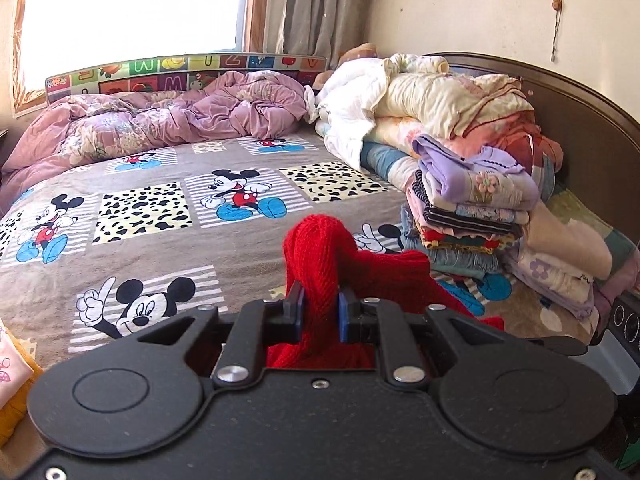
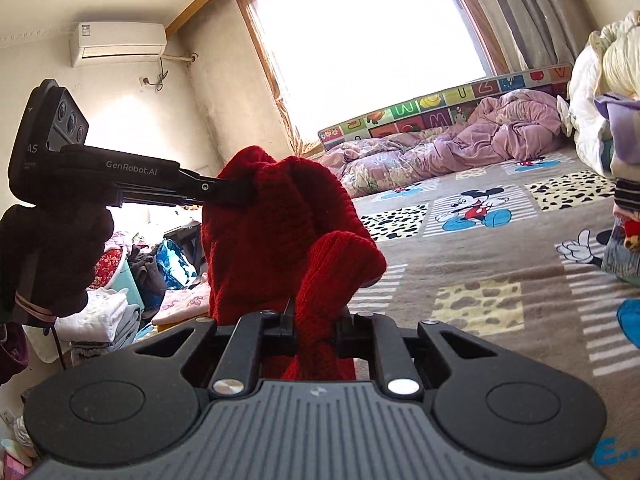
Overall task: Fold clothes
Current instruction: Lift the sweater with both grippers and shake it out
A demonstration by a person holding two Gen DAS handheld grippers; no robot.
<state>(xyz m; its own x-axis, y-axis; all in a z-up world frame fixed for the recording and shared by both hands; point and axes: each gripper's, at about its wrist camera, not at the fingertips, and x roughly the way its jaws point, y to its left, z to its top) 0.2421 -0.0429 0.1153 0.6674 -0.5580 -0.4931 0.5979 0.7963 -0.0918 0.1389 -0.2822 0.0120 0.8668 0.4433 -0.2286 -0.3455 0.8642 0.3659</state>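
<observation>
We hold one red knitted garment (image 2: 276, 216) between both grippers, lifted clear of the bed (image 1: 248, 256).

Left side: in the right wrist view, the left gripper (image 2: 236, 194) enters from the left edge of the frame, carried by a hand in a dark glove (image 2: 56, 252). Its fingers are pressed together on an upper fold of the garment. In the left wrist view, the same gripper (image 1: 320, 312) shows its blue pads (image 1: 343, 316) clamped on a bunch of the red knit, which rises above the fingertips and trails off to the right.

Centre: the garment hangs in a bunched mass between the two grip points, above the near edge of the bed. The bedspread (image 1: 160, 208) carries a cartoon-mouse pattern and lies flat across the middle of the bed.

Right side: the right gripper (image 2: 316, 324) has its fingers closed on a second fold of the red knit, which stands up in a ribbed roll above the fingertips.

Along the far edge of the bed we see a crumpled lilac quilt (image 1: 160, 120) against a coloured alphabet board (image 1: 180, 68). At the right edge of the bed, near the dark headboard (image 1: 580, 112), a stack of folded clothes (image 1: 472, 208) stands in front of piled bedding (image 1: 432, 96).
</observation>
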